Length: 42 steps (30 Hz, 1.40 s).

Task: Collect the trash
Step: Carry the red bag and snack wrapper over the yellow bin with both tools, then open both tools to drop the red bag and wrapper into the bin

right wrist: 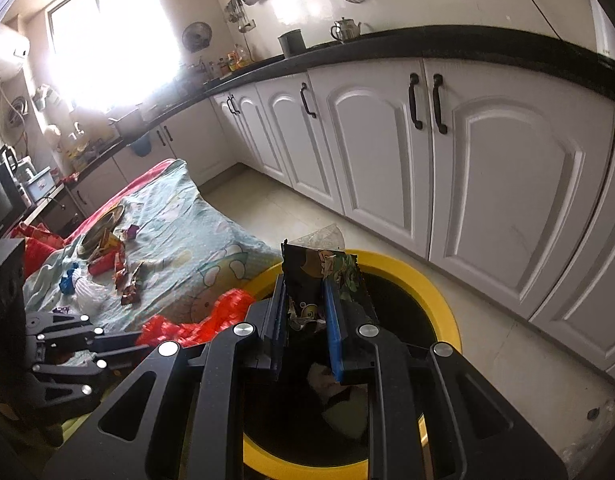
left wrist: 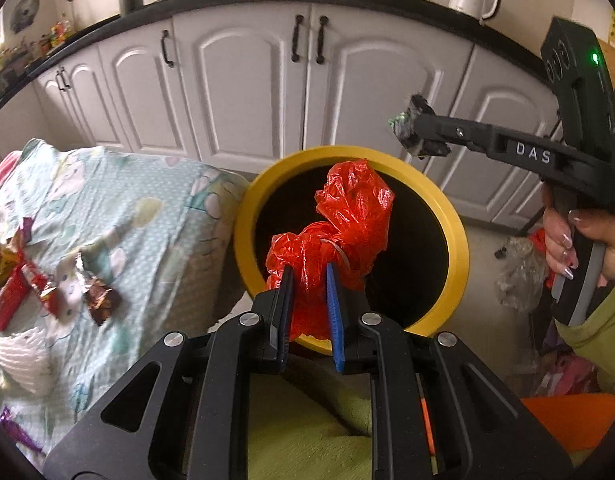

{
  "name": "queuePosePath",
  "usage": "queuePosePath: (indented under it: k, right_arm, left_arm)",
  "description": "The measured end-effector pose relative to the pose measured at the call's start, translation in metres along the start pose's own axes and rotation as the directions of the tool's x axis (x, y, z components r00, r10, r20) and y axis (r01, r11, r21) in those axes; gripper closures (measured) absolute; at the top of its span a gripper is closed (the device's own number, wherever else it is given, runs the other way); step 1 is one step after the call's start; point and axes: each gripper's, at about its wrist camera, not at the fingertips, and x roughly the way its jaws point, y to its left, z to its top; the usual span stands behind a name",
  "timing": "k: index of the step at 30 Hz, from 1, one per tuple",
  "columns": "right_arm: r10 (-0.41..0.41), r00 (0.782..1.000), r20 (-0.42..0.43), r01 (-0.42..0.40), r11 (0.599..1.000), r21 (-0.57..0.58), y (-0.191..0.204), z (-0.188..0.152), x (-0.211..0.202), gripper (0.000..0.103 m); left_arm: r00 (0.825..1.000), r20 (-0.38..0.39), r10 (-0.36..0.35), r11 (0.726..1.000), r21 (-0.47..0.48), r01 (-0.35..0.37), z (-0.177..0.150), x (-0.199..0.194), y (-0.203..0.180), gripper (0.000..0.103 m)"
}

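Observation:
My left gripper is shut on a crumpled red plastic bag, held over the open mouth of a round bin with a yellow rim. My right gripper is shut on a dark printed snack wrapper and hangs above the same yellow-rimmed bin. From the left wrist view the right gripper reaches in from the right with the dark wrapper at its tip, a hand on its handle. The red bag and left gripper show at the lower left of the right wrist view.
A low surface covered with a light blue patterned cloth lies left of the bin, with several wrappers on it. White cabinets under a black counter stand behind. A clear plastic bag lies on the floor to the right.

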Motion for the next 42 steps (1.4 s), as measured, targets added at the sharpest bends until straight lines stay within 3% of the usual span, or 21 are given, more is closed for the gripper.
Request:
queuePosePath:
  k: [7, 22, 25, 27, 34, 36, 42]
  right_arm:
    - [0.011, 0.999, -0.036, -0.011, 1.000, 0.018, -0.006, -0.004, 0.008, 0.086]
    - [0.025, 0.995, -0.096, -0.020, 0.998, 0.059, -0.014, -0.013, 0.024, 0.083]
    - [0.025, 0.994, -0.103, -0.018, 0.998, 0.064, -0.015, -0.013, 0.026, 0.082]
    - [0.021, 0.994, -0.104, -0.014, 0.998, 0.068, -0.017, -0.013, 0.026, 0.078]
    - [-0.007, 0.995, -0.095, 0.014, 0.997, 0.074, -0.018, -0.011, 0.022, 0.063]
    - [-0.017, 0.996, -0.089, 0.023, 0.997, 0.068, -0.016, -0.011, 0.020, 0.057]
    - [-0.044, 0.998, -0.041, 0.044, 0.999, 0.008, 0.004, -0.002, 0.008, 0.041]
  left_arm:
    - [0.999, -0.037, -0.022, 1.000, 0.019, 0.023, -0.002, 0.015, -0.010, 0.092]
    - [0.993, -0.066, -0.094, 0.995, -0.038, 0.092, -0.005, 0.032, -0.008, 0.087]
    - [0.994, -0.057, -0.092, 0.995, -0.044, 0.090, -0.005, 0.032, -0.007, 0.075]
    - [0.995, -0.046, -0.093, 0.994, -0.060, 0.090, -0.005, 0.030, -0.005, 0.059]
    - [0.997, -0.007, -0.078, 0.991, -0.108, 0.077, -0.005, 0.021, 0.007, 0.046]
    - [0.998, 0.011, -0.061, 0.990, -0.127, 0.062, -0.005, 0.016, 0.011, 0.032]
    - [0.996, 0.089, -0.004, 0.982, -0.187, 0.020, -0.004, -0.009, 0.031, 0.014]
